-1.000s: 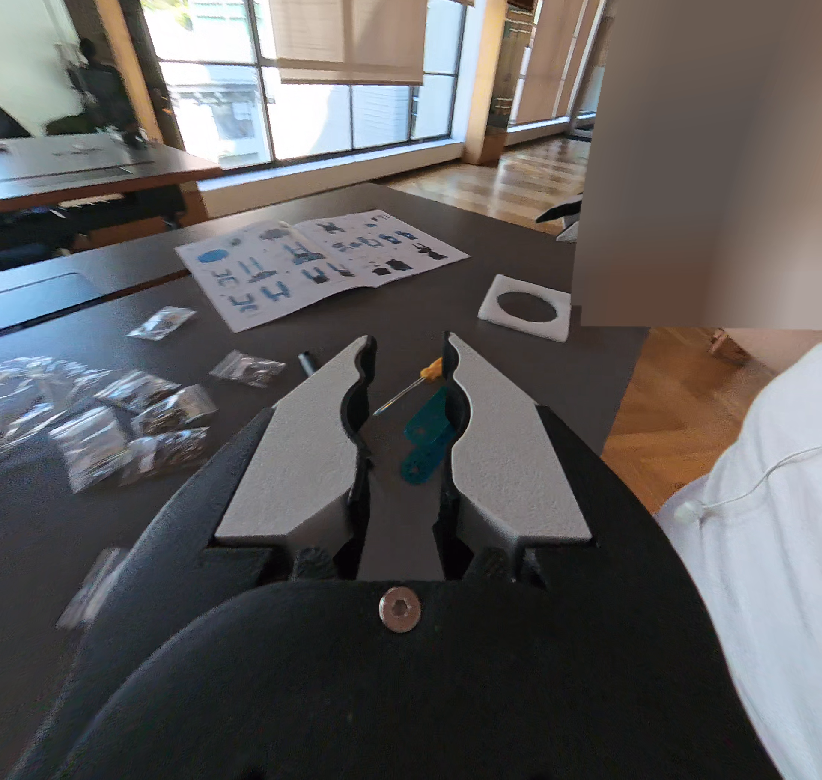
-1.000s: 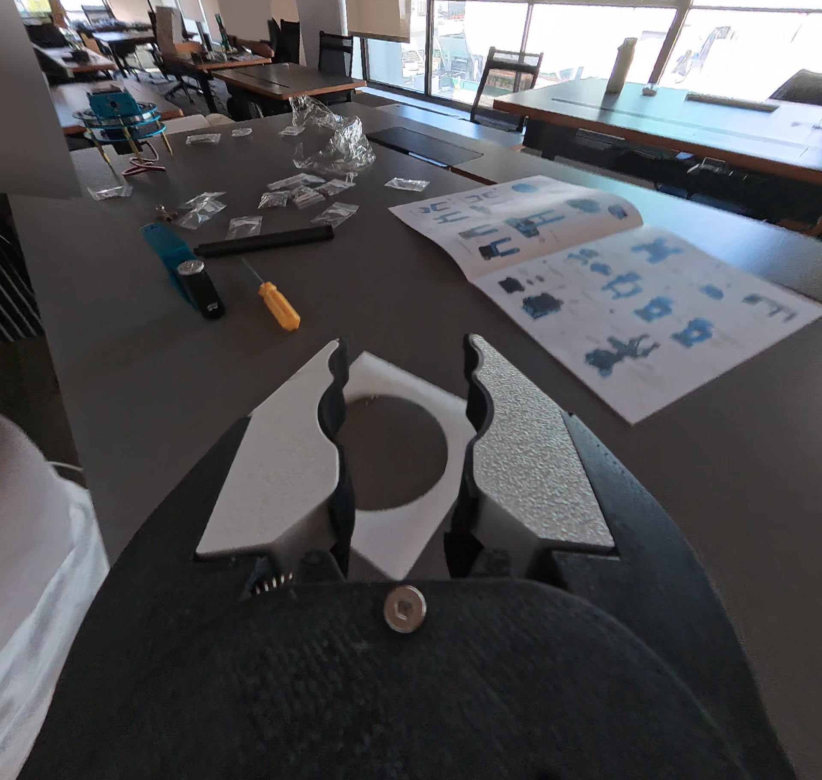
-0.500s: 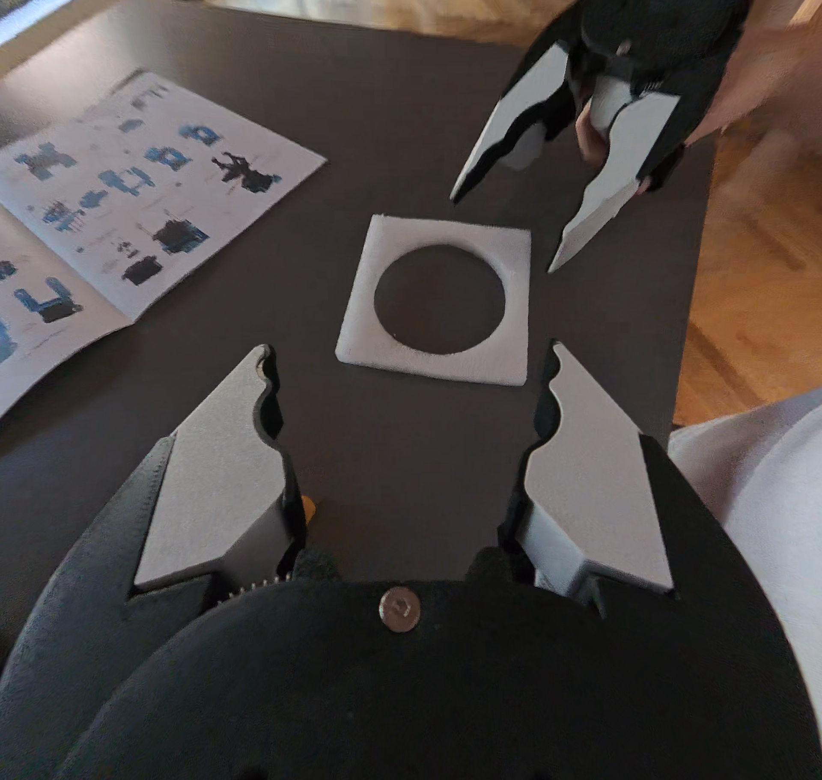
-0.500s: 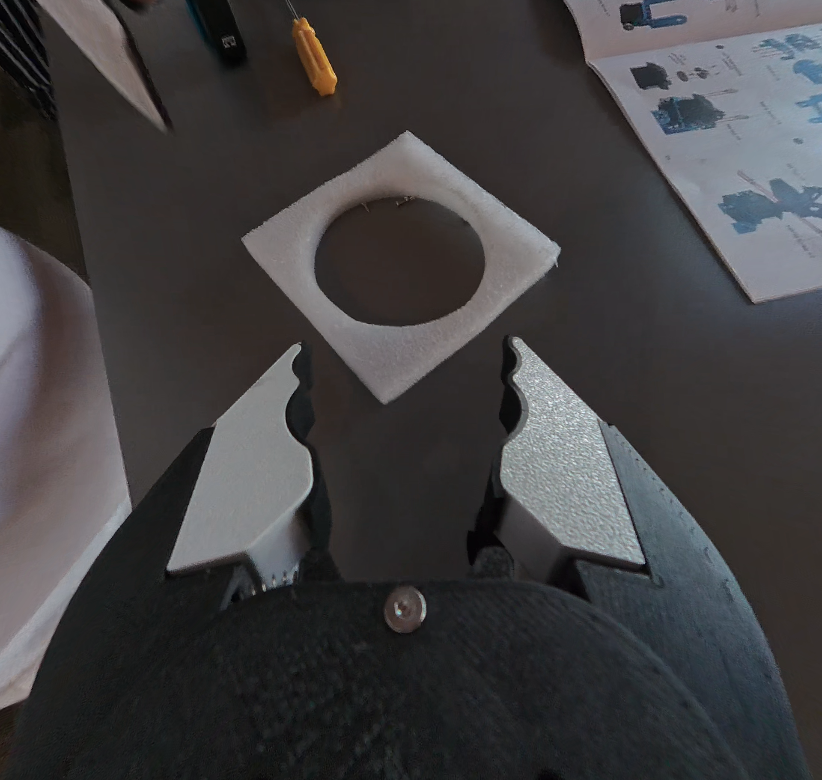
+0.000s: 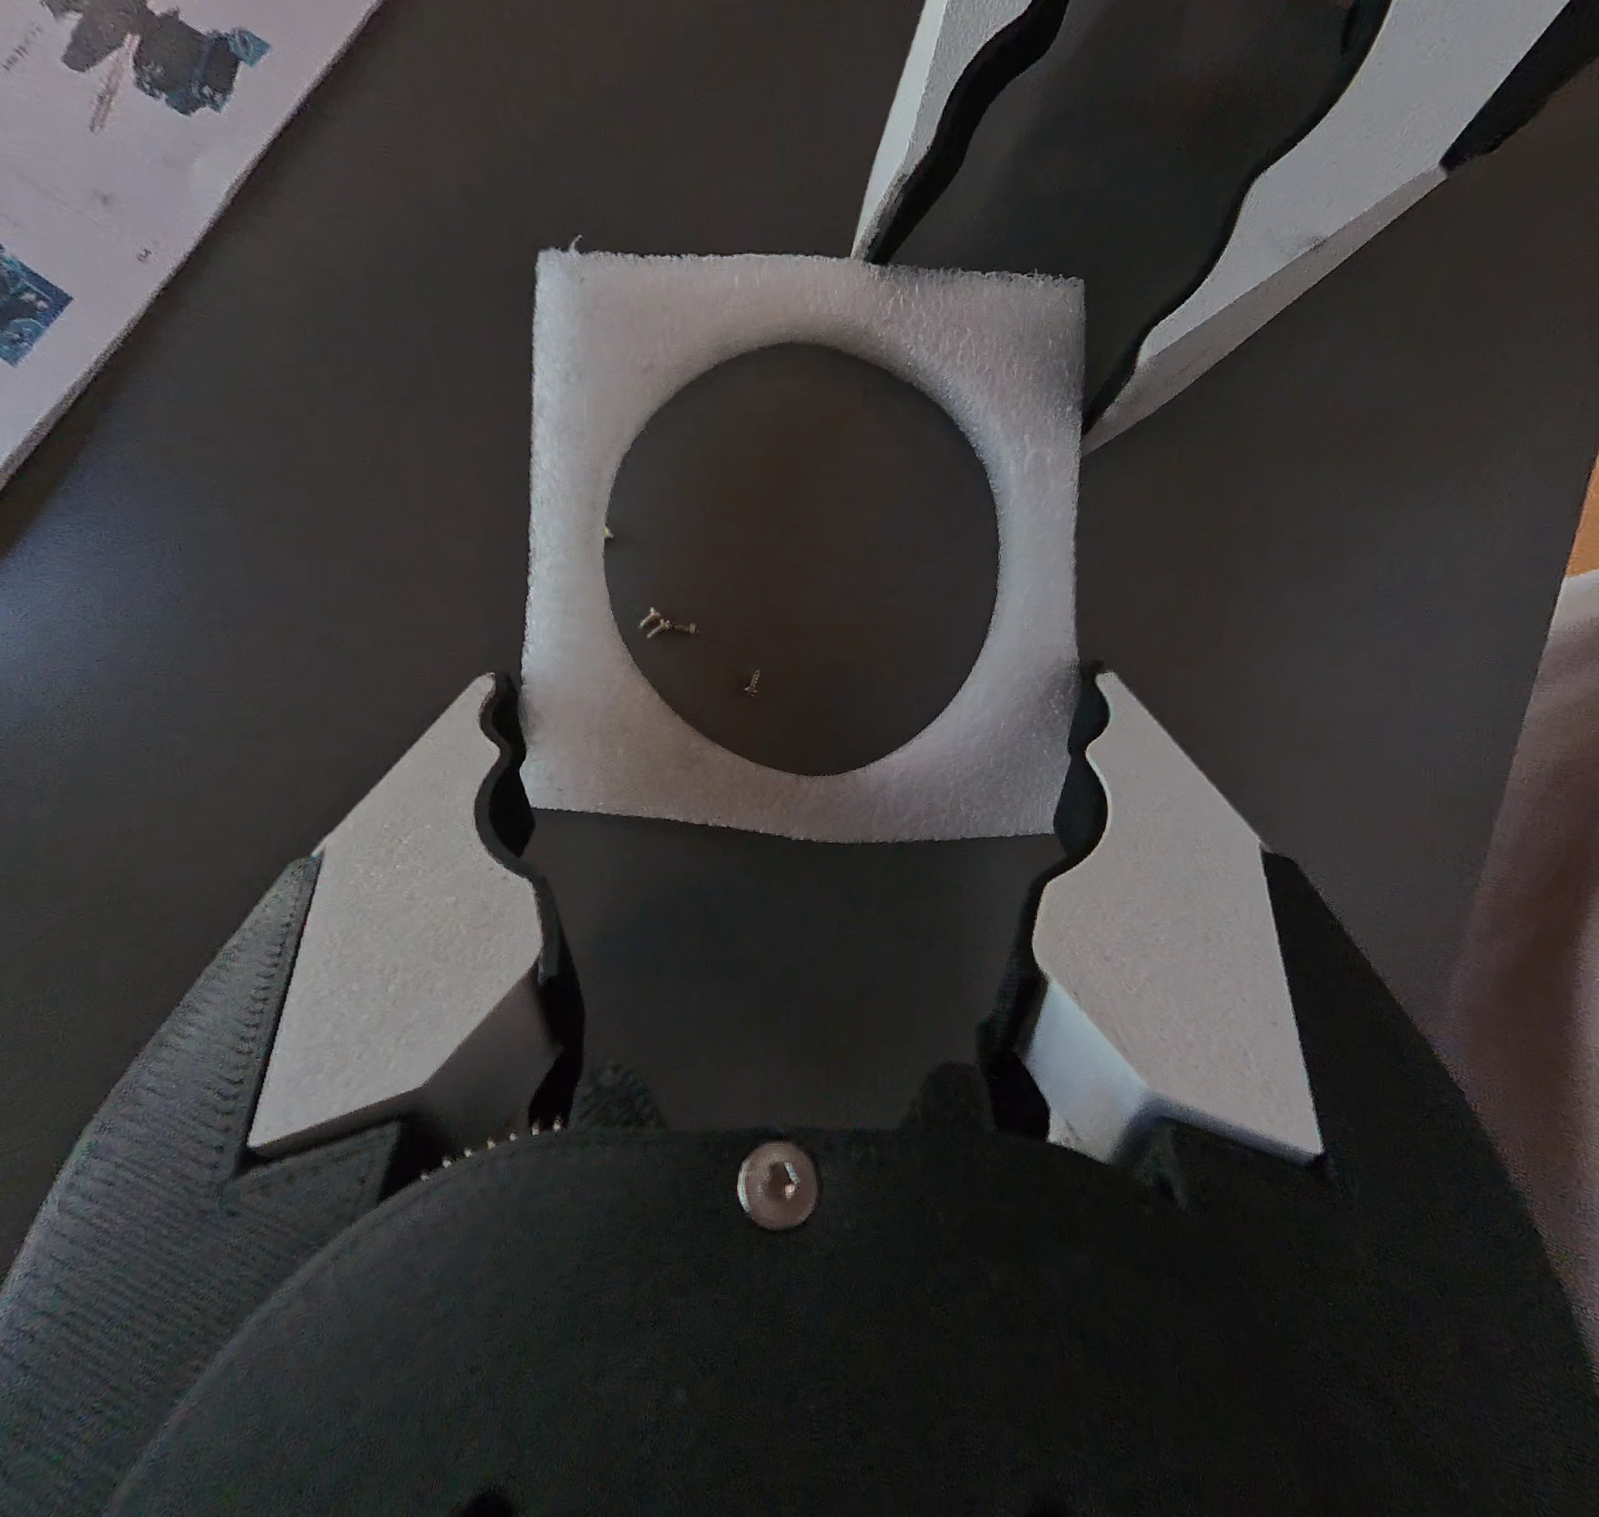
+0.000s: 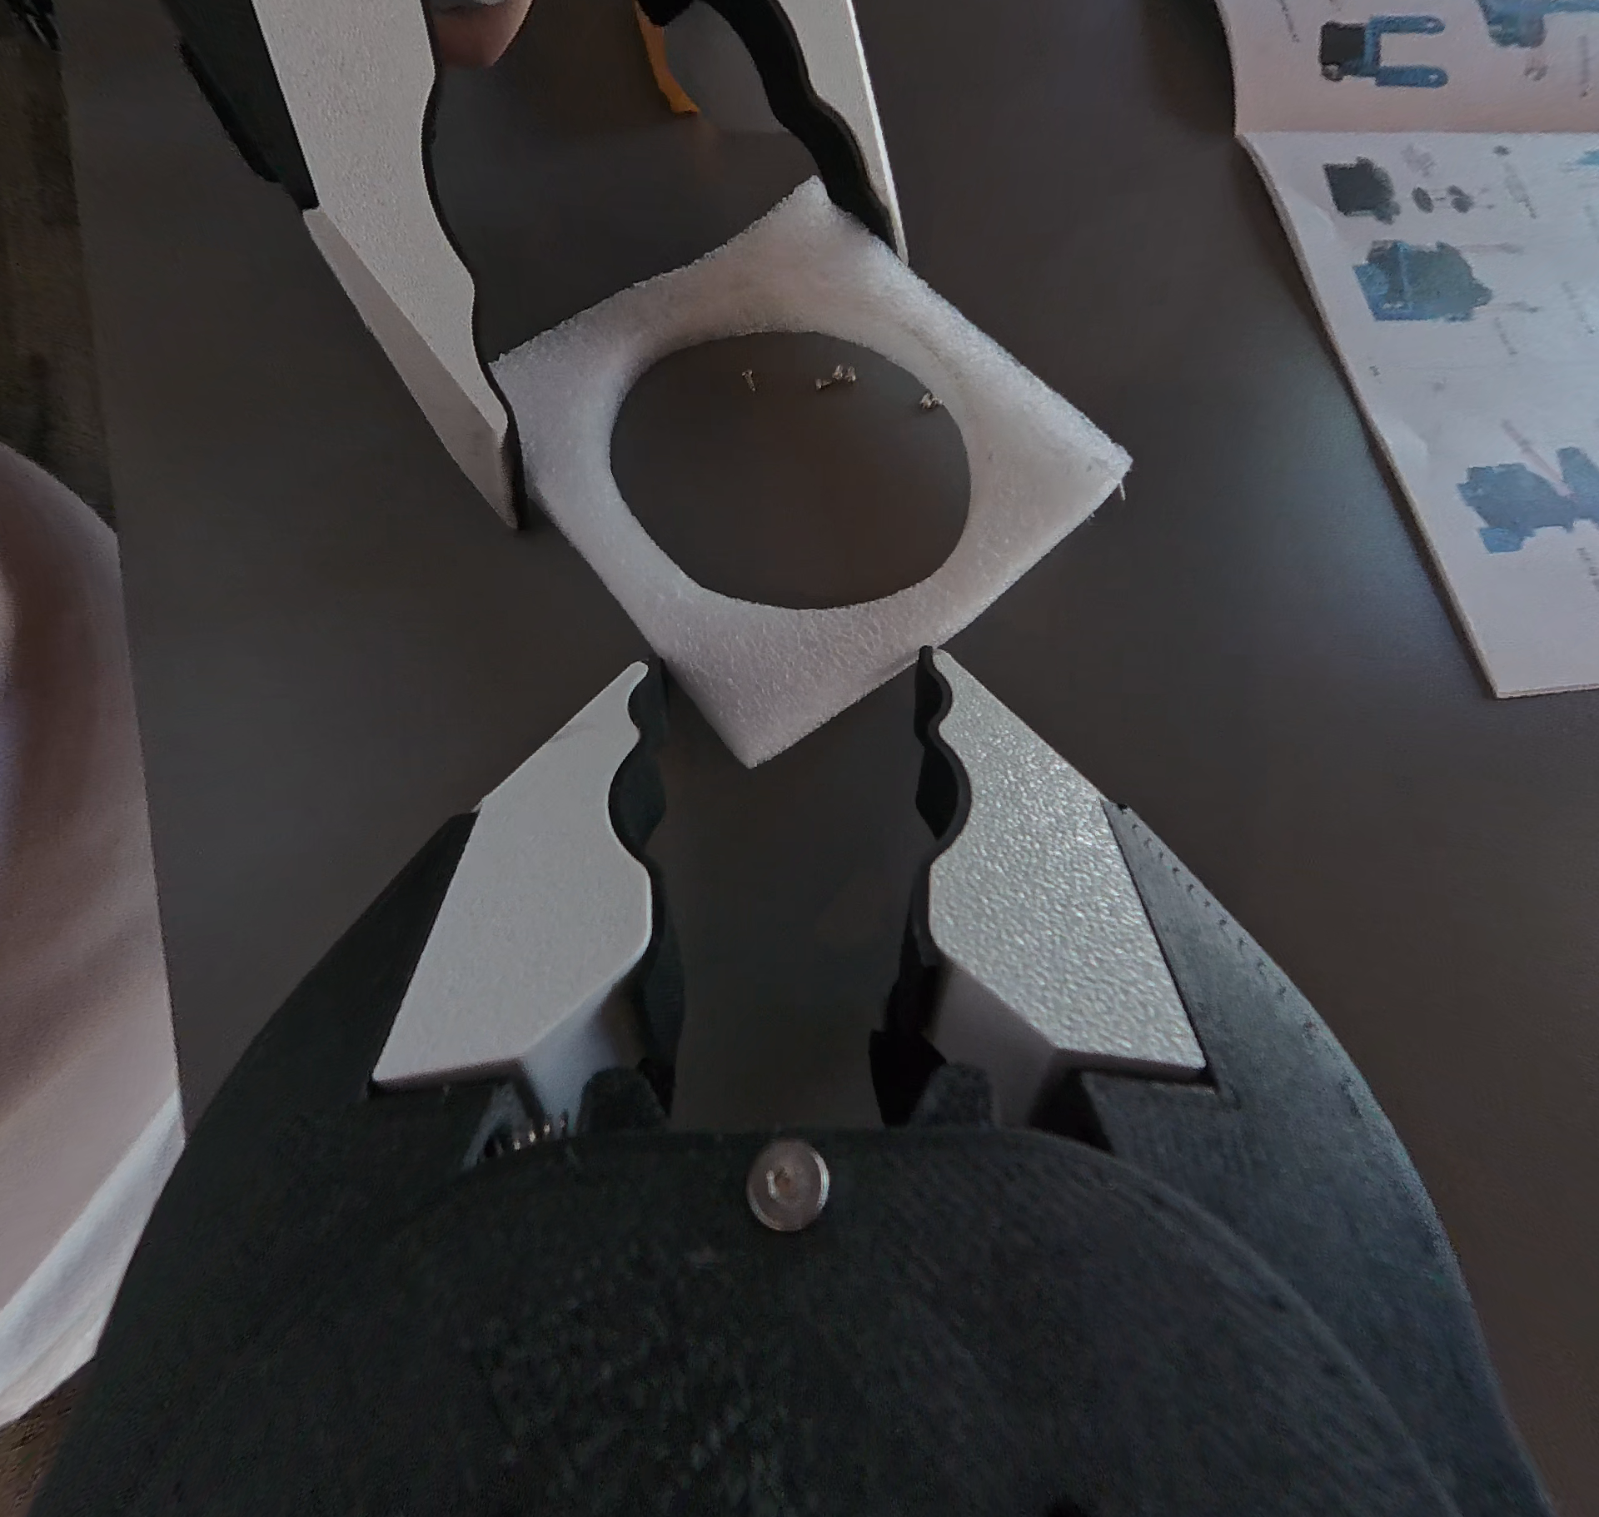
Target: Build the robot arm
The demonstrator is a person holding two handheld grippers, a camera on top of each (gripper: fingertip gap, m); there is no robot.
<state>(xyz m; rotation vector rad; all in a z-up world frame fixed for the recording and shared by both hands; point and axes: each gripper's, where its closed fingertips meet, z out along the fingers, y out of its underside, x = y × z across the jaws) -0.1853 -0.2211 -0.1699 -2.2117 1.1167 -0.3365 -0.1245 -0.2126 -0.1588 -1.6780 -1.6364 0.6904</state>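
Note:
A white foam square (image 5: 805,325) with a round hole lies flat on the dark table (image 5: 346,524). Several tiny screws (image 5: 666,623) lie on the table inside the hole. My left gripper (image 5: 796,684) is wide open, with its fingertips on either side of the foam's near edge, at or almost at the two corners. My right gripper (image 6: 787,662) is open and empty, with one corner of the foam (image 6: 779,654) between its fingertips. Each gripper shows in the other's view, the right (image 5: 978,342) and the left (image 6: 701,381), on opposite sides of the foam. The screws (image 6: 835,379) also show in the right wrist view.
An open instruction booklet lies beside the foam, at the left in the left wrist view (image 5: 130,135) and at the right in the right wrist view (image 6: 1428,264). A yellow screwdriver handle (image 6: 671,83) shows behind the left gripper. A white sleeve (image 6: 52,783) is at the left edge.
Both grippers have tilted down and closed in on the foam square from opposite sides. The left swung over from the teal parts and opened wide. The right opened too.

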